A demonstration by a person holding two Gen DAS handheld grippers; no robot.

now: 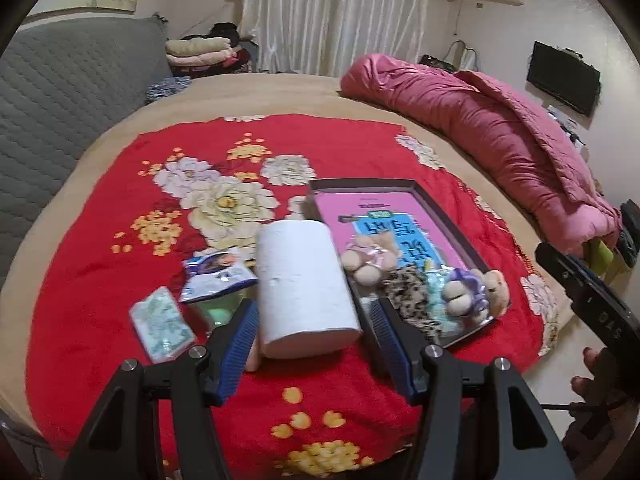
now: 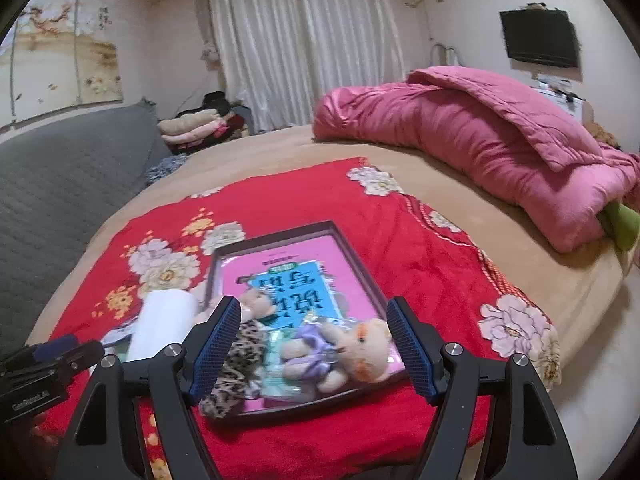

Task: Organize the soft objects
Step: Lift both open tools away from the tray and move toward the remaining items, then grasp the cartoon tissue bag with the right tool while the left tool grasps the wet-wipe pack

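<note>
While the left hand-held gripper (image 1: 314, 320) hangs wide open above the red blanket (image 1: 340, 152) on the bed, a paper roll (image 1: 304, 284) lies between its fingers, untouched. Left of the roll sit a tissue pack (image 1: 162, 324) and a blue pouch (image 1: 216, 274); right of it, a tray (image 1: 448, 216) carries two teddy bears (image 1: 370, 258) and a leopard cloth (image 1: 416, 296).

From the right wrist, the right hand-held gripper (image 2: 312, 342) is likewise wide open and empty, poised over the tray (image 2: 360, 256), where a bear in purple (image 2: 348, 354) lies beside the leopard cloth (image 2: 234, 364).
</note>
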